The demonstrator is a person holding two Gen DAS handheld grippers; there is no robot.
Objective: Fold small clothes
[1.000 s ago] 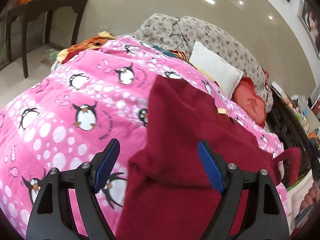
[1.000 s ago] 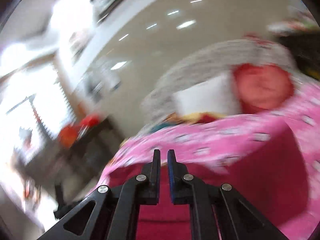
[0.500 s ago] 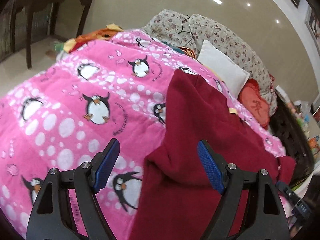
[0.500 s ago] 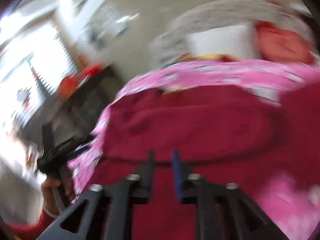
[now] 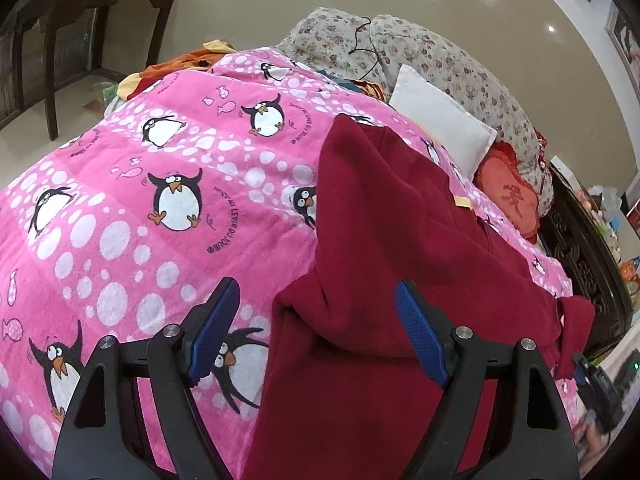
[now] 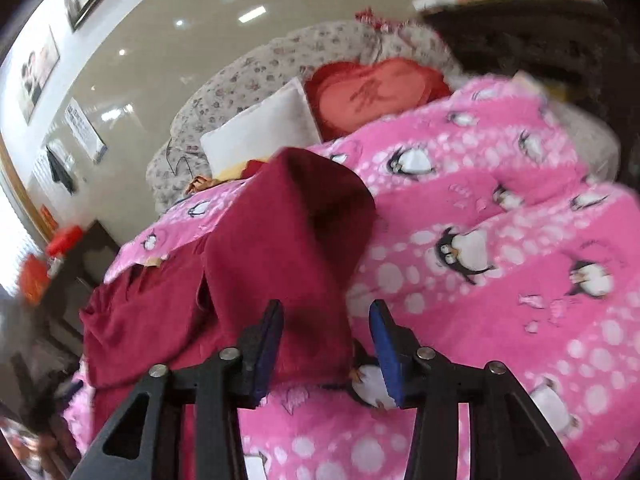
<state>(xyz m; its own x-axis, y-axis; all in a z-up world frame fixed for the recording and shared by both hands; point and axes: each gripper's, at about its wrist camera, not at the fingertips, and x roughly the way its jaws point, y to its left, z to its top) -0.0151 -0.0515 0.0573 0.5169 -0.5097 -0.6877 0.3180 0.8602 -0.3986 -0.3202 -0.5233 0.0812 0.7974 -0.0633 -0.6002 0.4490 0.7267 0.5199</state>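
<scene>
- Your left gripper [image 5: 316,326] is holding its jaws wide apart and gripping nothing; its blue pads [image 5: 420,336] are hanging just above the near edge of the maroon garment [image 5: 400,240], one pad over the cloth and the other over the blanket beside it.
- Your right gripper [image 6: 326,344] is closing its jaws, which are standing only part open; a fold of the maroon garment [image 6: 288,248] is lying in the gap between the blue pads [image 6: 384,344], yet neither pad is pressing on it, so you are holding nothing there.
- The maroon garment is lying spread on the pink penguin blanket [image 5: 140,208] that is covering the bed; in the right wrist view one end is standing up in a raised, rounded fold, while the rest is trailing off to the left in loose wrinkles; a small tan label [image 5: 463,201] is showing near its far edge.
- Beyond the garment a white pillow [image 5: 444,132], a red cushion [image 5: 512,200] and a flowered quilt [image 5: 440,60] are piling up at the head of the bed; an orange cloth [image 5: 180,66] is lying at the blanket's far left corner.
- A dark wooden desk [image 5: 92,4] is standing on the floor to the far left in the left wrist view.
</scene>
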